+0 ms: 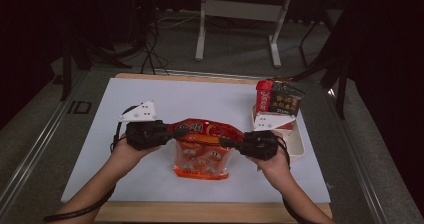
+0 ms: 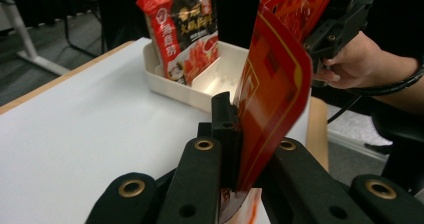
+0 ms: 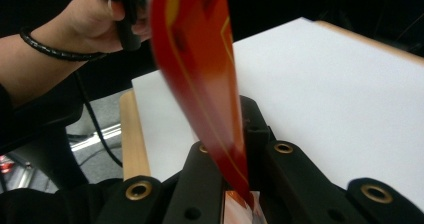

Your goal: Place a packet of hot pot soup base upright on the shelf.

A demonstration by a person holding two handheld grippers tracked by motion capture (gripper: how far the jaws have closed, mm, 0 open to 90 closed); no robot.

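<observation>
Hanging between both grippers, the red pouch (image 1: 202,149) sits at table centre, the tray (image 1: 296,143) at 3 o'clock. Left gripper (image 1: 167,133) and right gripper (image 1: 231,143) pinch its top corners. Soft, light and probably slippery film; the stiffer seam grips best.

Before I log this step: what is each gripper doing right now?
Left gripper: closed on the left top corner of the red snack bag.
Right gripper: closed on the bag's right top corner.
</observation>
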